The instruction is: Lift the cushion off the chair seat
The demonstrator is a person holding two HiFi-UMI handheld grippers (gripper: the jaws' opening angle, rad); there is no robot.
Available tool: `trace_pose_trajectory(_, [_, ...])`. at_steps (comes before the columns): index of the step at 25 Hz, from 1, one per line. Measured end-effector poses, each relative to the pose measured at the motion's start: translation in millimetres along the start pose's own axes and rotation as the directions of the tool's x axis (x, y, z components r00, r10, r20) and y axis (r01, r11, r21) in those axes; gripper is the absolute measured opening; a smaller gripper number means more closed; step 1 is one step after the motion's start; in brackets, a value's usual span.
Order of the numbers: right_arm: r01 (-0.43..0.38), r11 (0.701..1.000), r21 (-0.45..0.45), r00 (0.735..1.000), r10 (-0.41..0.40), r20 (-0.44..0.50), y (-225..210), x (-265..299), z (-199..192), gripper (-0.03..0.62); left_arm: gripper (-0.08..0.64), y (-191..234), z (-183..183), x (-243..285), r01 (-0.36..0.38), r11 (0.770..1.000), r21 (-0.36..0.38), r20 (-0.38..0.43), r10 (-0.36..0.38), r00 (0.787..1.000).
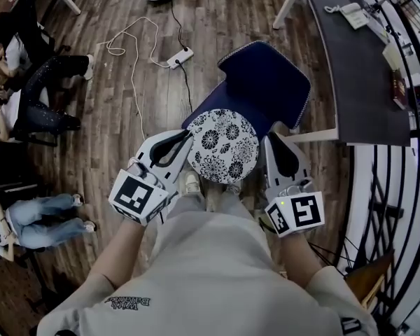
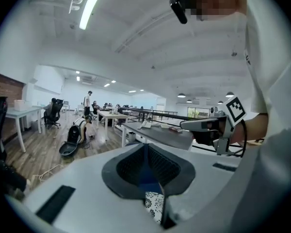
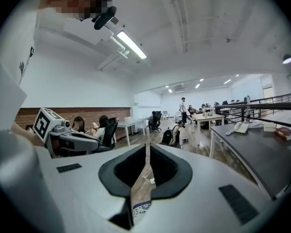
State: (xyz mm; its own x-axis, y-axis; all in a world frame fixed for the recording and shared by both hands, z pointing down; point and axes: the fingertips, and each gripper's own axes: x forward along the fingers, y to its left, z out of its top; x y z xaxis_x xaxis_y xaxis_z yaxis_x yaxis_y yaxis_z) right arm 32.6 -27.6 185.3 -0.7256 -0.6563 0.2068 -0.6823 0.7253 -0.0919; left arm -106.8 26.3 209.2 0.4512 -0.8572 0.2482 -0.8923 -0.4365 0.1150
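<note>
A round cushion (image 1: 224, 145) with a black-and-white flower print lies at the near edge of a dark blue chair seat (image 1: 266, 82). My left gripper (image 1: 187, 137) is shut, its tip at the cushion's left rim. My right gripper (image 1: 269, 140) is shut too, its tip at the cushion's right rim. In the left gripper view the jaws (image 2: 146, 147) are closed with nothing between them; a strip of the cushion (image 2: 154, 205) shows below them. The right gripper view shows its closed jaws (image 3: 148, 147) over a sliver of the cushion (image 3: 139, 208).
A dark desk (image 1: 357, 61) with a phone (image 1: 353, 14) stands right of the chair, and a black railing (image 1: 399, 159) runs beyond it. A white power strip (image 1: 180, 58) and its cable lie on the wooden floor. People sit at the left (image 1: 28, 82).
</note>
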Motion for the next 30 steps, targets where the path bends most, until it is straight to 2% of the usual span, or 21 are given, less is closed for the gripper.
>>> trace_pose_trajectory(3, [-0.004,0.999,0.054,0.999,0.006,-0.039,-9.4,10.4,-19.5,0.008,0.020,11.3,-22.8,9.3,-0.032,0.999,-0.001,-0.071,0.032,0.997])
trace_pose_trajectory(5, [0.006,0.997,0.080,0.998,0.000,-0.070,-18.0,18.4,-33.3,0.057,0.046,16.4,-37.9,18.1,-0.042,0.999,0.014,-0.118,0.044,0.992])
trace_pose_trajectory(6, [0.016,0.997,0.080,0.996,-0.009,-0.089,-22.9,22.7,-41.7,0.086,0.055,18.4,-45.6,23.6,-0.042,0.999,0.015,-0.141,0.044,0.989])
trace_pose_trajectory(10, [0.050,0.997,0.066,0.983,-0.037,-0.177,-40.7,36.3,-85.3,0.126,0.086,23.8,-81.1,44.8,-0.027,0.999,-0.030,-0.216,0.020,0.976])
trace_pose_trajectory(13, [0.058,0.995,0.080,0.968,-0.036,-0.249,-51.8,45.0,-124.5,0.146,0.109,30.2,-112.8,61.5,-0.023,0.998,-0.057,-0.272,0.006,0.962])
trace_pose_trajectory(17, [0.085,0.976,0.200,0.943,-0.013,-0.333,-67.9,65.3,-181.2,0.164,0.123,45.0,-153.2,86.0,-0.016,0.996,-0.093,-0.333,-0.015,0.943])
trace_pose_trajectory(23, [0.109,0.978,0.181,0.902,-0.021,-0.430,-93.9,94.4,-260.2,0.196,0.127,72.3,-228.6,120.2,-0.055,0.987,-0.148,-0.398,-0.008,0.917])
trace_pose_trajectory(27, [0.126,0.980,0.153,0.868,-0.035,-0.495,-116.8,115.0,-329.5,0.213,0.129,88.0,-304.9,145.5,-0.076,0.982,-0.171,-0.473,-0.014,0.881])
trace_pose_trajectory(30, [0.143,0.977,0.159,0.841,-0.036,-0.539,-128.4,120.9,-378.5,0.219,0.129,96.5,-368.4,161.4,-0.134,0.961,-0.240,-0.532,-0.014,0.847])
